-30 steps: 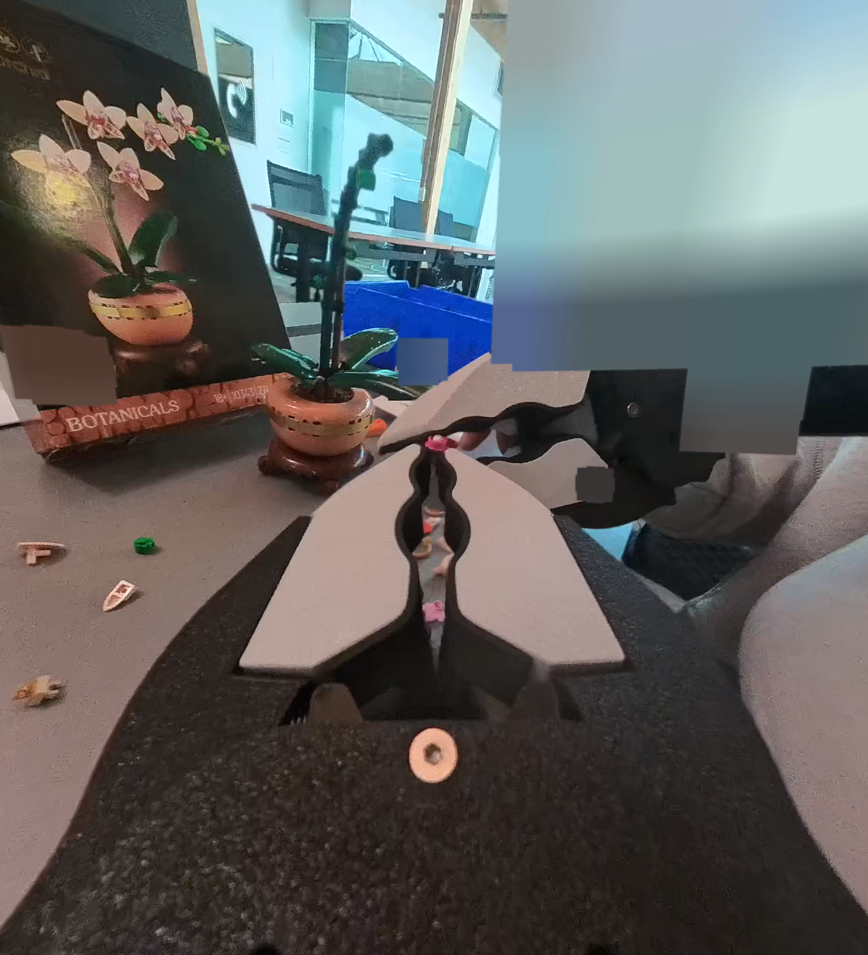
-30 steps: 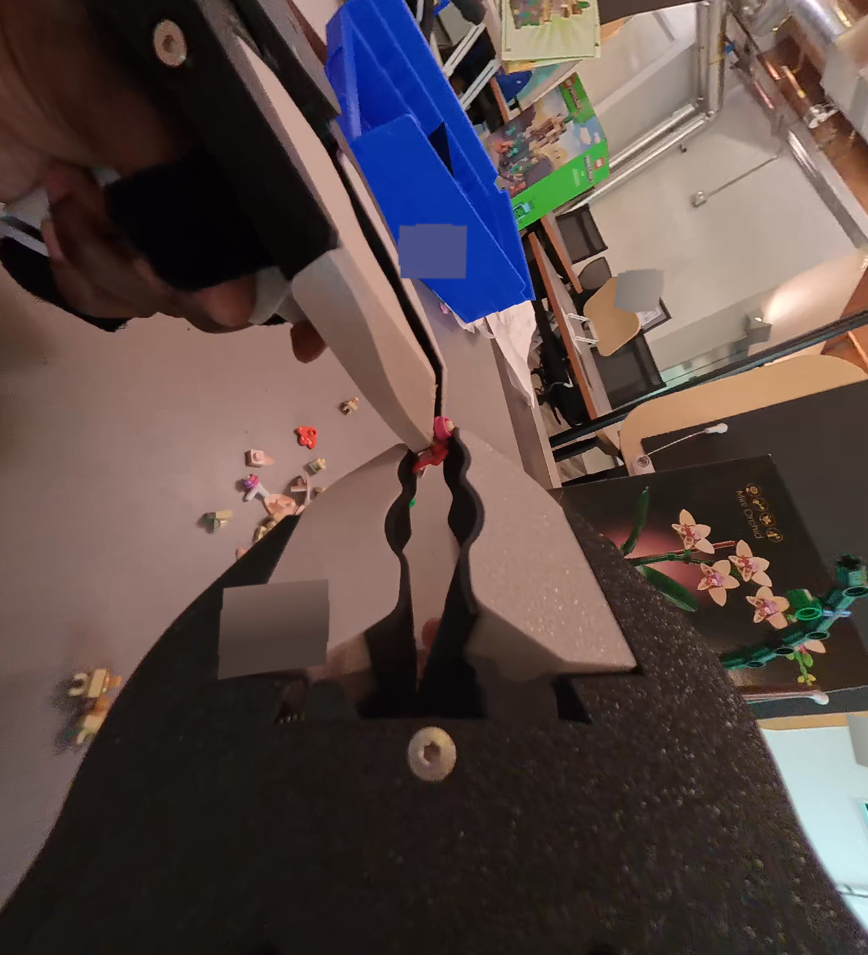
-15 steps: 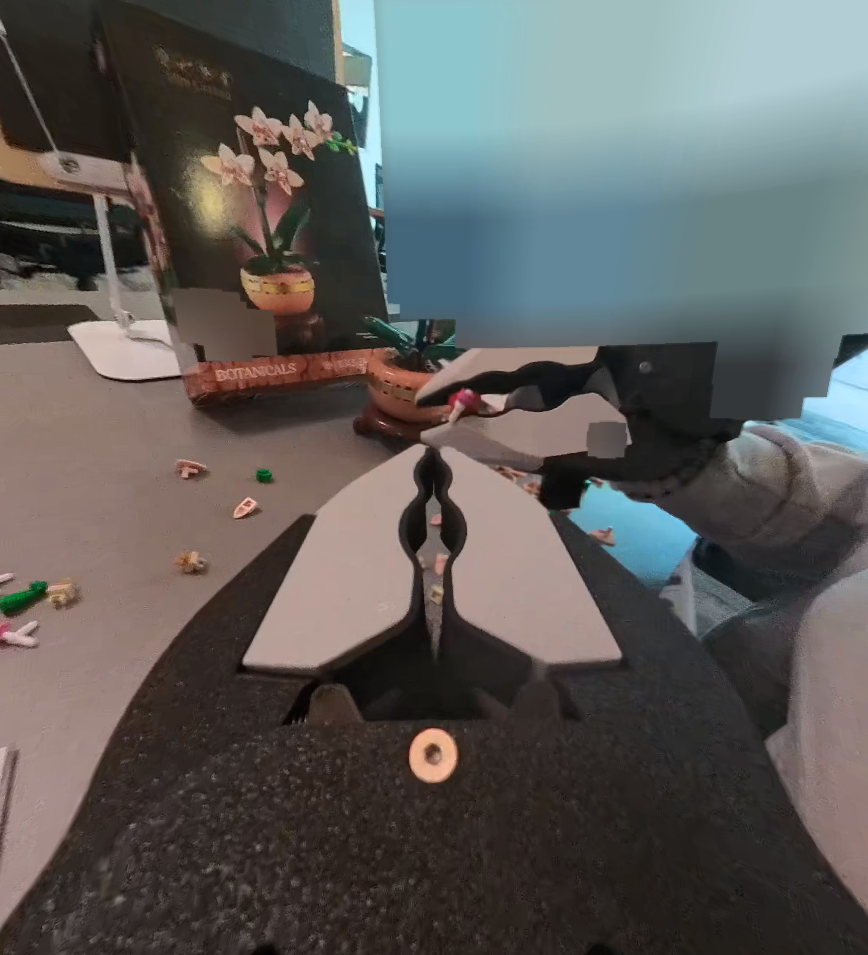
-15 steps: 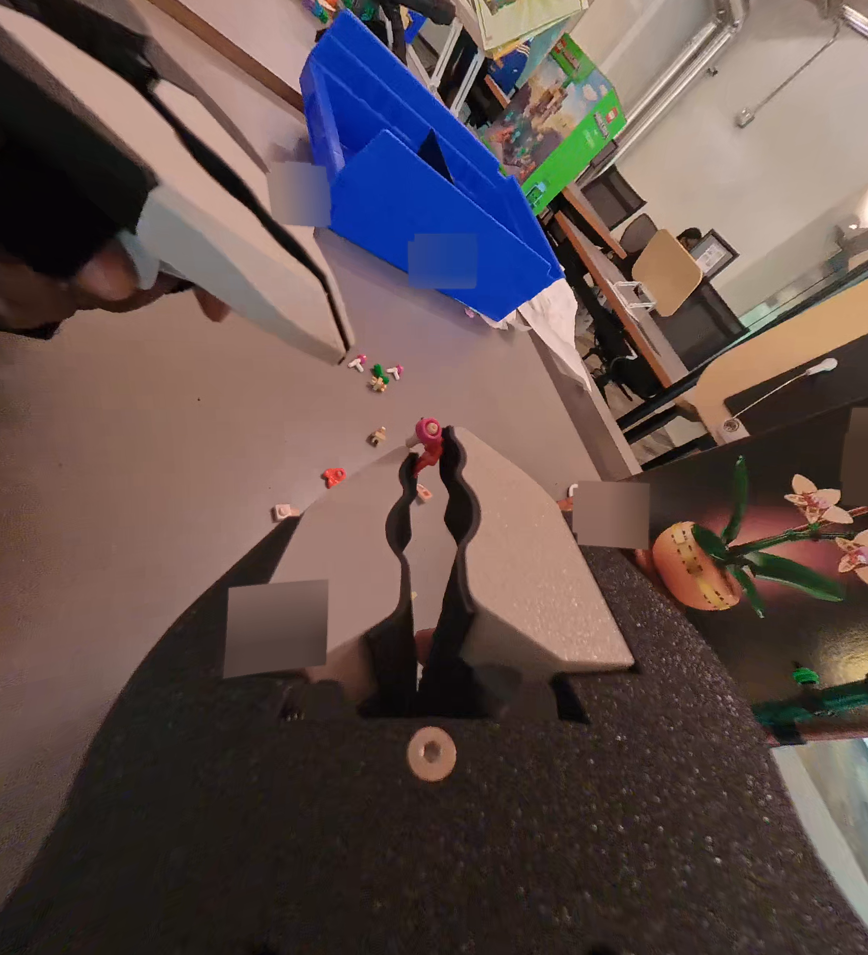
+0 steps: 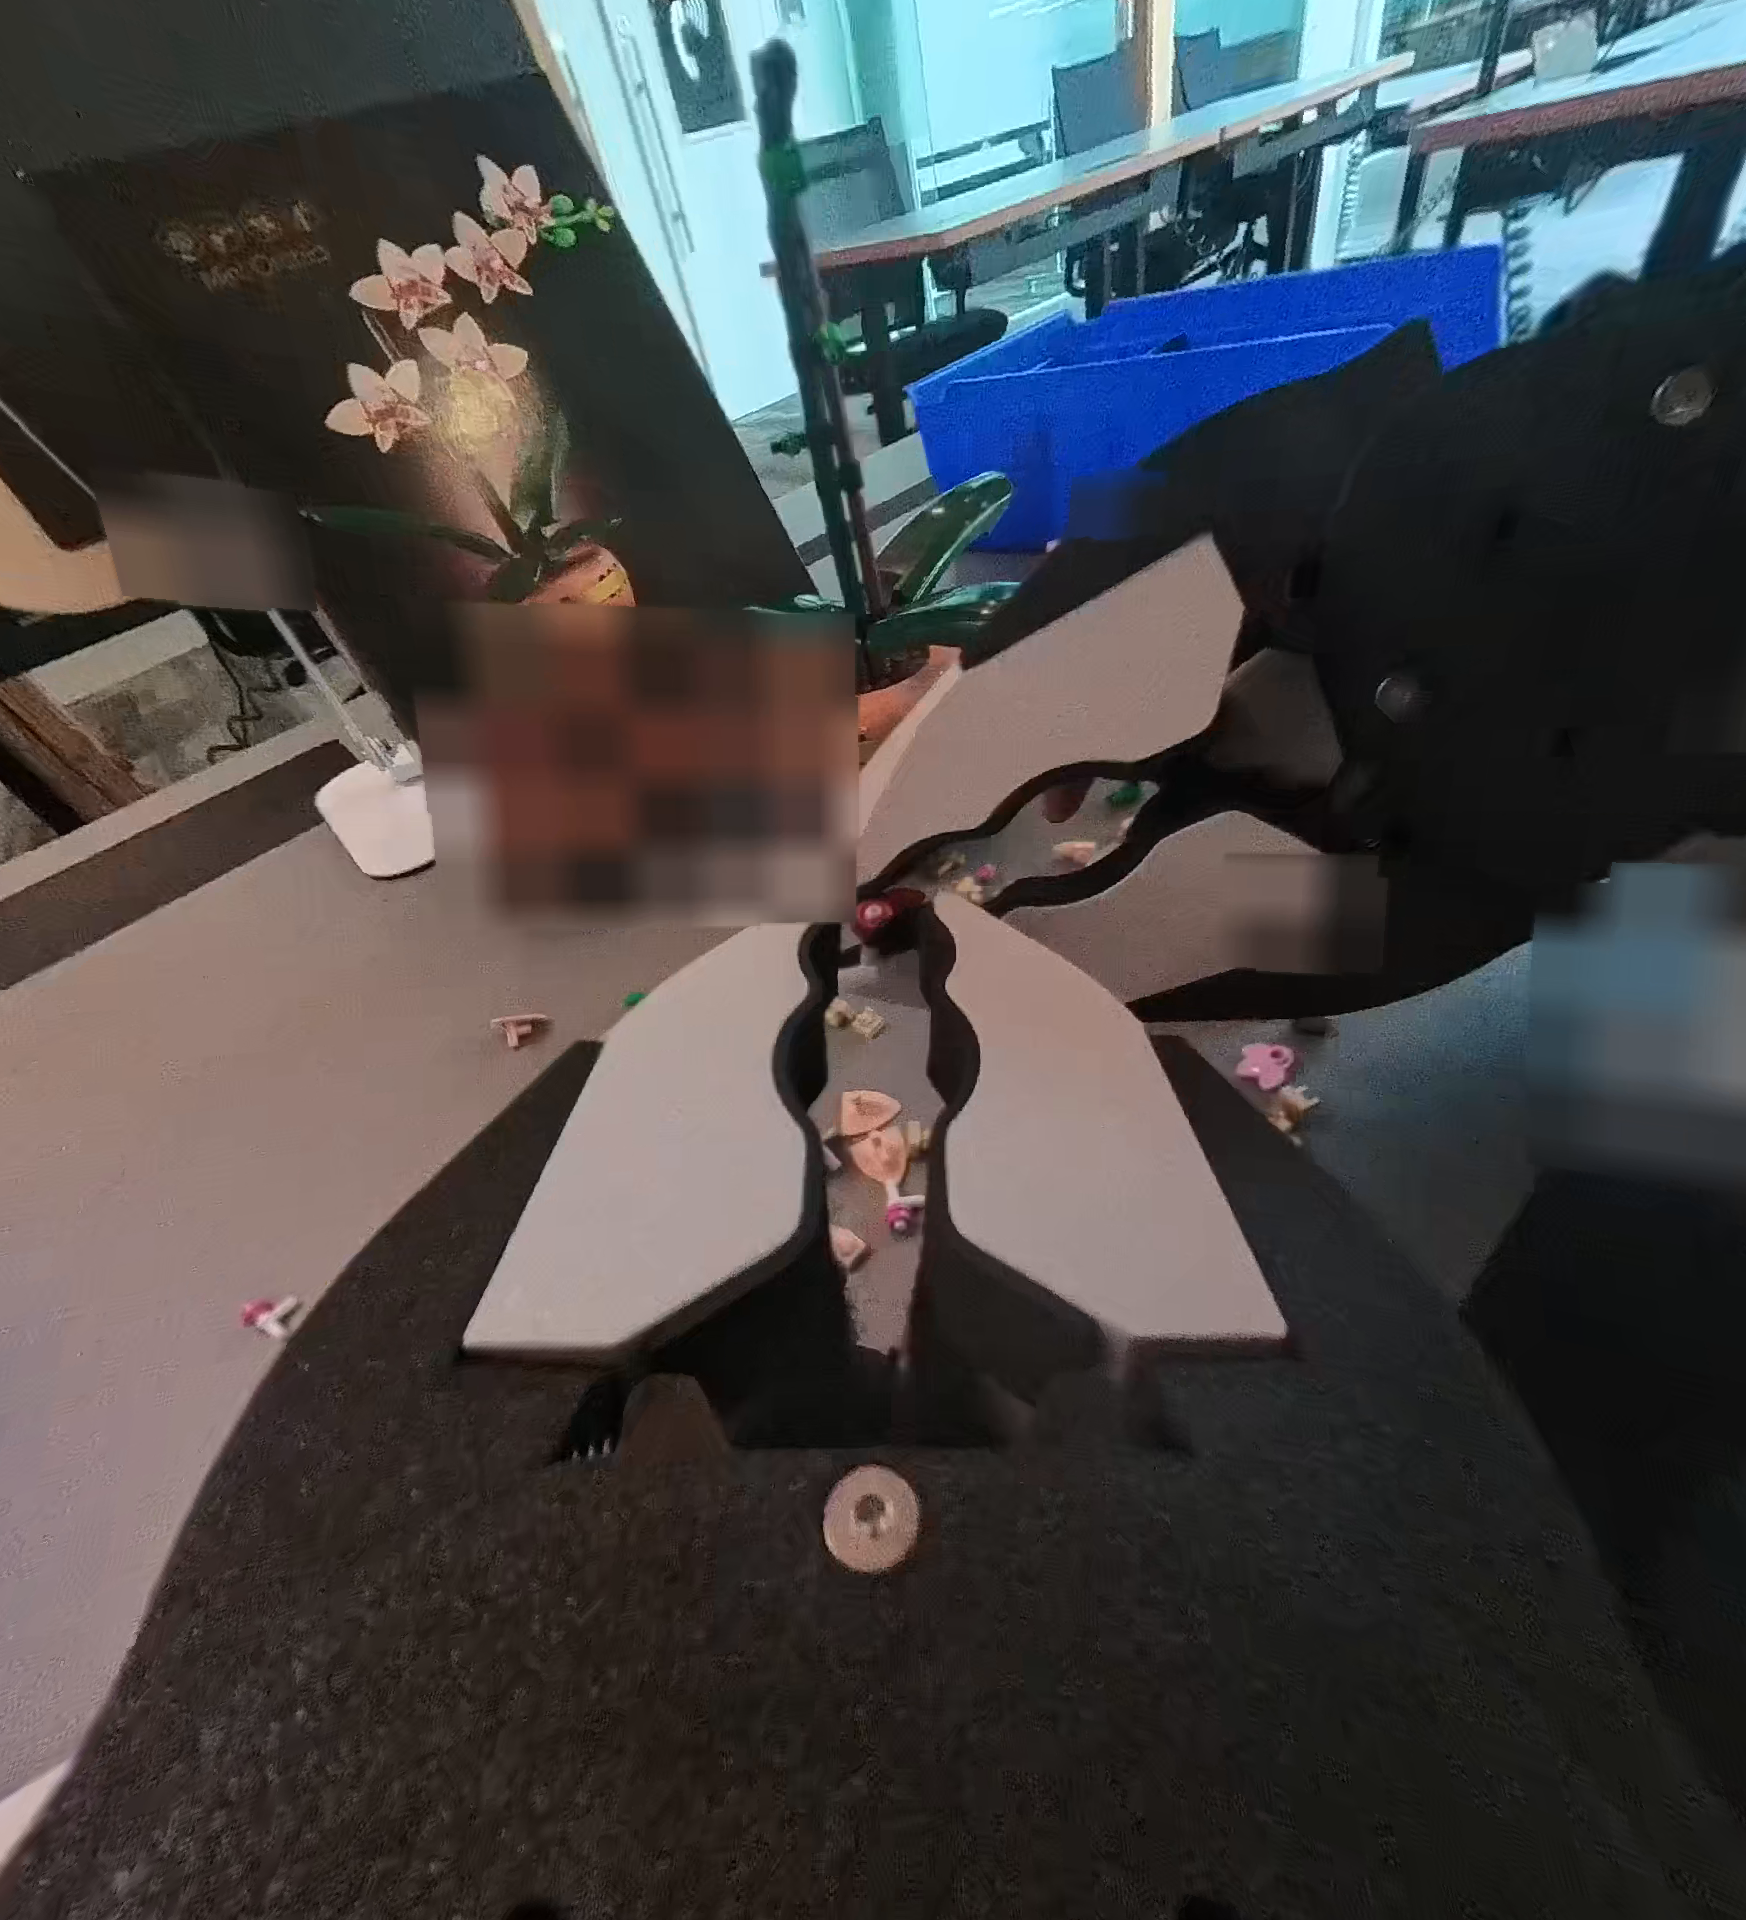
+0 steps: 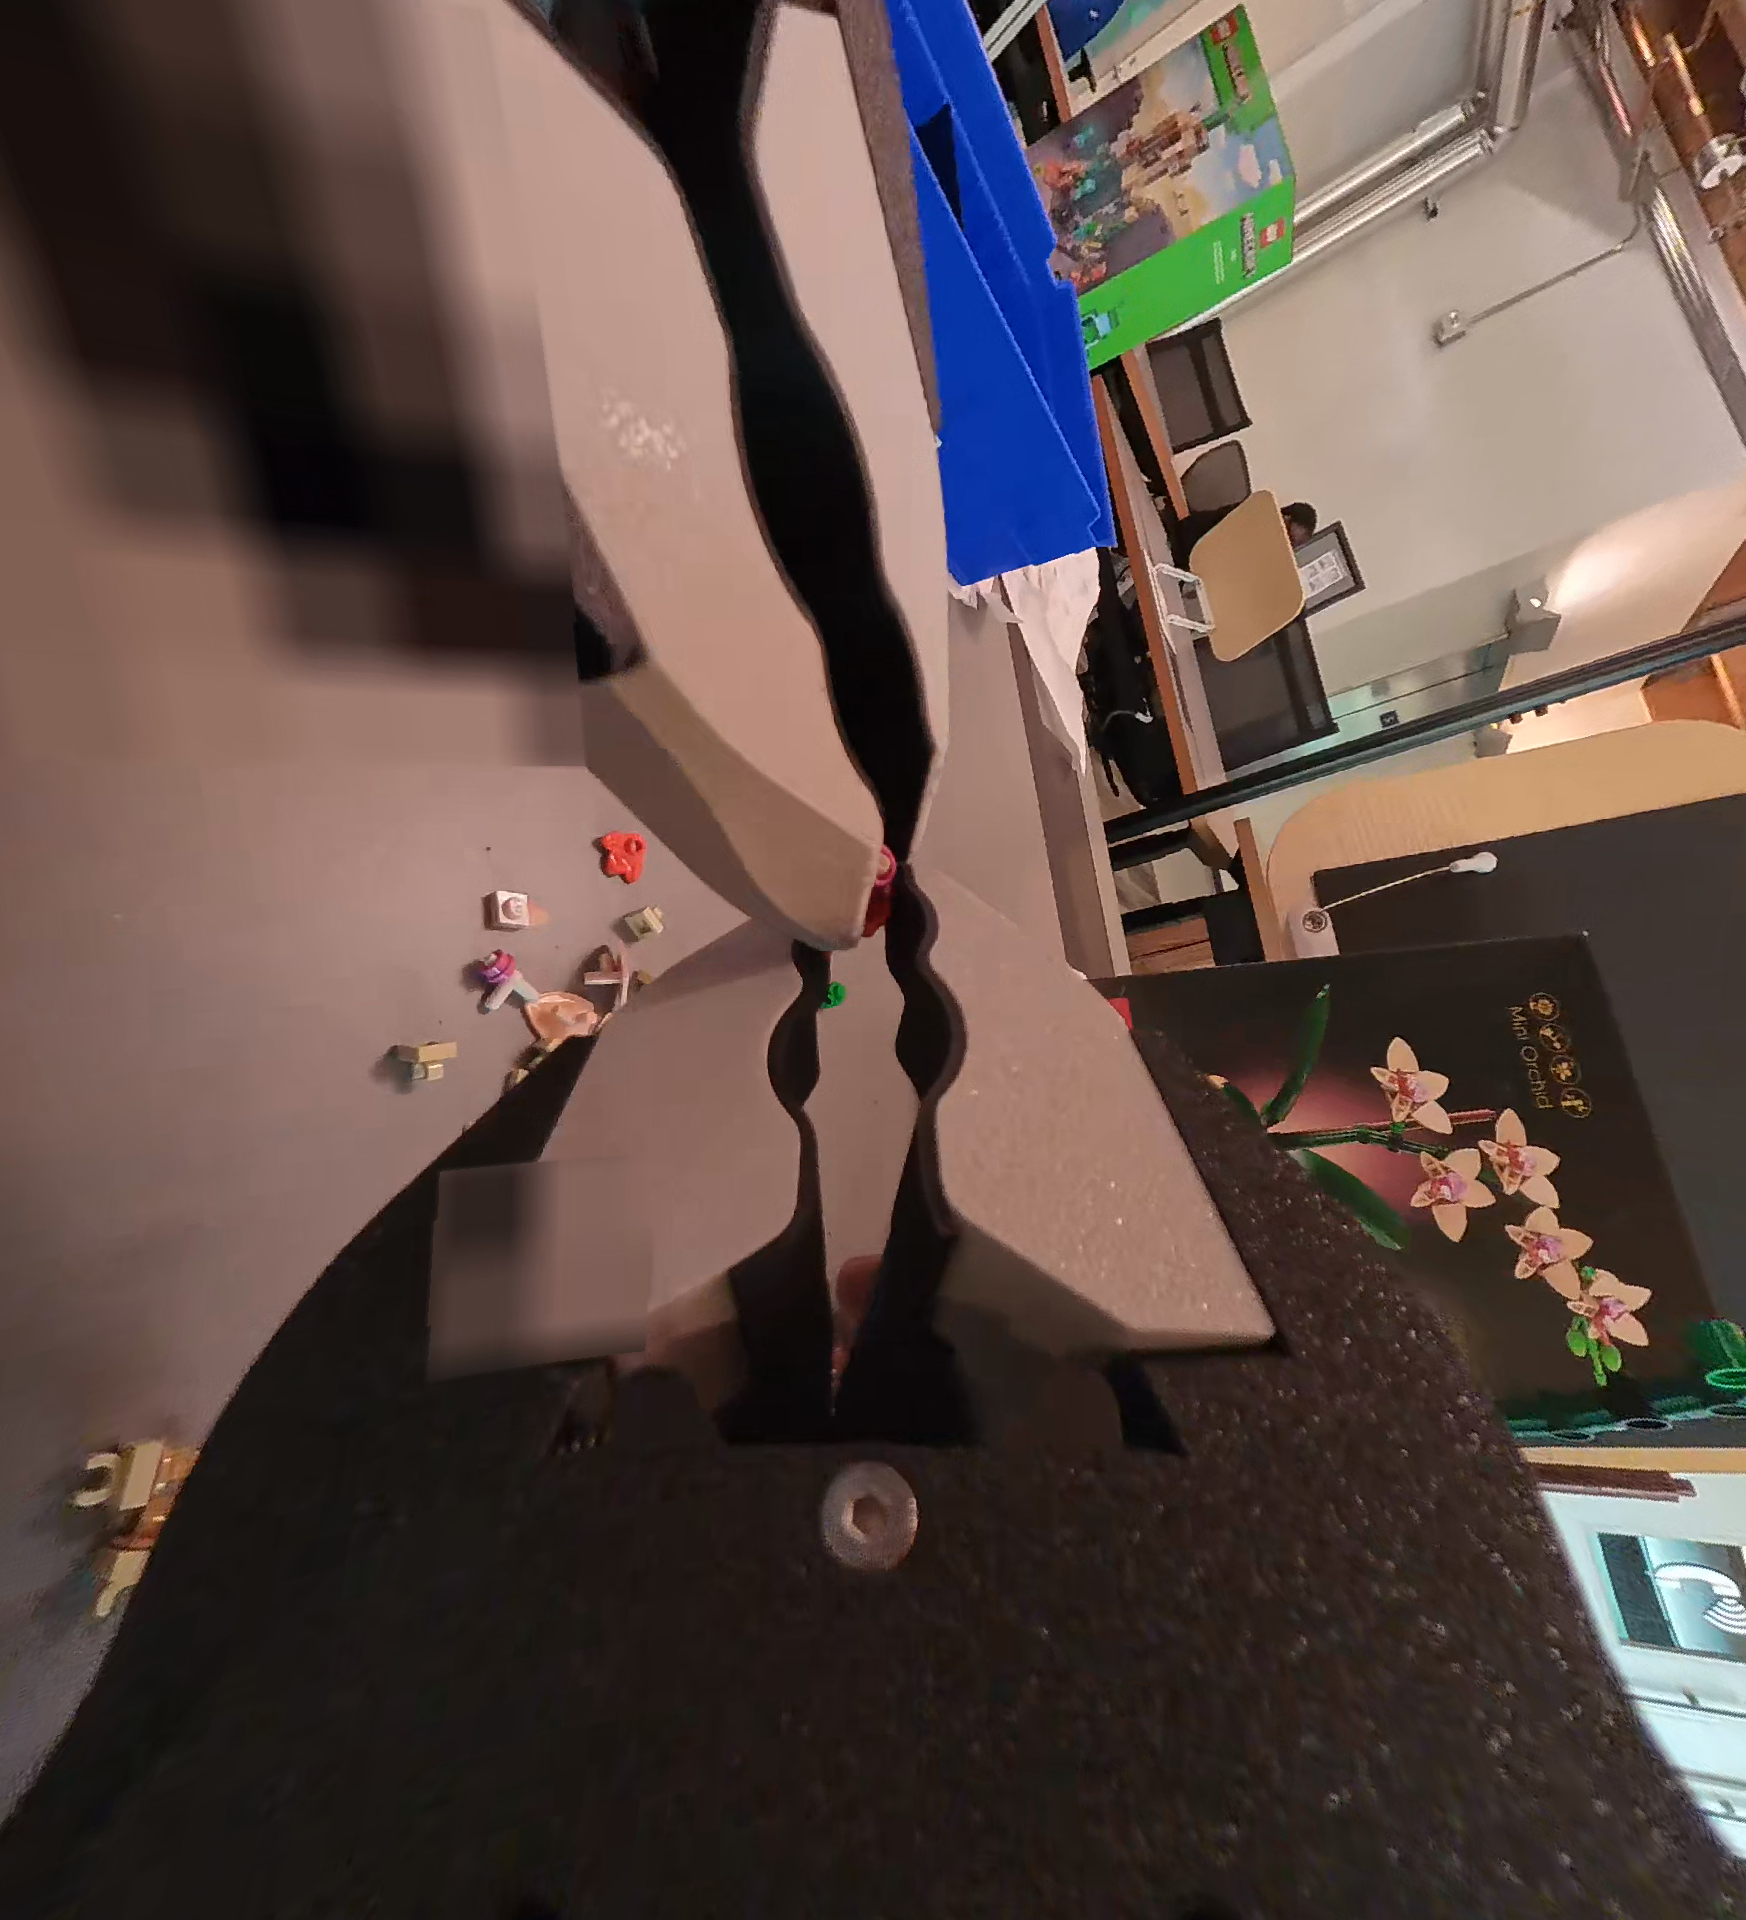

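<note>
My right gripper (image 6: 864, 920) is shut on a small pink and dark red piece (image 6: 882, 883) at its fingertips. It also shows in the left wrist view (image 5: 884, 894), reaching in from the right. My left gripper (image 5: 874, 925) meets it tip to tip. Its jaws stand a little apart, with the piece (image 5: 879, 920) between their tips. In the right wrist view the left gripper (image 6: 890, 857) comes down from the top. Both are held just above the grey table (image 5: 173, 1091). A brick-built orchid stem (image 5: 822, 416) in a pot stands behind.
Loose small pieces lie on the table under the grippers (image 5: 874, 1127) and to the left (image 6: 557, 997). A dark box with an orchid picture (image 5: 412, 312) stands at the back. Blue bins (image 5: 1160, 416) sit behind. A white lamp base (image 5: 375, 821) is at the left.
The two grippers were apart half a second ago and now meet tip to tip. My left jaws were shut and have opened slightly around the piece. The right gripper still holds the piece.
</note>
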The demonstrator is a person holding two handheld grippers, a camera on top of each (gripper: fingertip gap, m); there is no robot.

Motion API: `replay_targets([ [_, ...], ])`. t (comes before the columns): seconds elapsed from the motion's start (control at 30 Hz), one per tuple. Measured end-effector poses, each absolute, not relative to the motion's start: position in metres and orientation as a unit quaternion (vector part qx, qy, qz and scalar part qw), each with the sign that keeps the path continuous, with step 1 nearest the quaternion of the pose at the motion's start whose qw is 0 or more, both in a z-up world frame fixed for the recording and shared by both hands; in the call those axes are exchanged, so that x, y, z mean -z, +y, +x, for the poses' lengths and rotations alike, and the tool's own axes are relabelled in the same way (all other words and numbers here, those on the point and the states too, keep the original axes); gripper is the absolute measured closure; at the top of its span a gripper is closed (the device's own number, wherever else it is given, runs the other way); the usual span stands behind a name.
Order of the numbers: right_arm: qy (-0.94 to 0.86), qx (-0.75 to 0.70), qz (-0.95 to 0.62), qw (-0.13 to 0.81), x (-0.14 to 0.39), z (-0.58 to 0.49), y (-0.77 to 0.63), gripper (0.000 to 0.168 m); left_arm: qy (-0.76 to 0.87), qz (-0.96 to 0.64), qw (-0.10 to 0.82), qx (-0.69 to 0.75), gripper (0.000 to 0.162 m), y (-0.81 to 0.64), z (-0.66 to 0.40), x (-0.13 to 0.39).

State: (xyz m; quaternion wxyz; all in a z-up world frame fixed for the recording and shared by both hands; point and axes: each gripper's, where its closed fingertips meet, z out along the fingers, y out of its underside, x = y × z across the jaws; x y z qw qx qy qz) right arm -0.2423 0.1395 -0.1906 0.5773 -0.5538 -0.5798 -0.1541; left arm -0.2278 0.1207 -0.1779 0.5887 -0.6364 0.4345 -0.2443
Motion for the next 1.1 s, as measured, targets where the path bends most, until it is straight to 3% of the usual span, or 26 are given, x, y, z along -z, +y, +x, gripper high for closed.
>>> replay_targets([
  [0.23,-0.578,0.151,-0.560,0.575,0.191,-0.239,0.139,0.157,0.472,-0.618,0.595,0.202,0.152,0.120,-0.225,0.179],
  [0.43,-0.567,0.137,-0.562,0.586,0.187,-0.237,0.141,0.157,0.442,-0.616,0.550,0.350,0.132,0.102,-0.224,0.165],
  [0.57,-0.575,0.139,-0.552,0.588,0.186,-0.243,0.137,0.157,0.448,-0.622,0.546,0.337,0.136,0.110,-0.225,0.173],
  [0.7,-0.582,0.139,-0.545,0.588,0.185,-0.242,0.134,0.157,0.448,-0.622,0.555,0.322,0.153,0.115,-0.226,0.173],
  [1.0,-0.573,0.147,-0.566,0.574,0.192,-0.239,0.139,0.157,0.449,-0.607,0.610,0.238,0.156,0.122,-0.224,0.178],
  [1.1,-0.558,0.120,-0.588,0.573,0.192,-0.240,0.139,0.158,0.408,-0.604,0.630,0.269,0.157,0.121,-0.225,0.175],
])
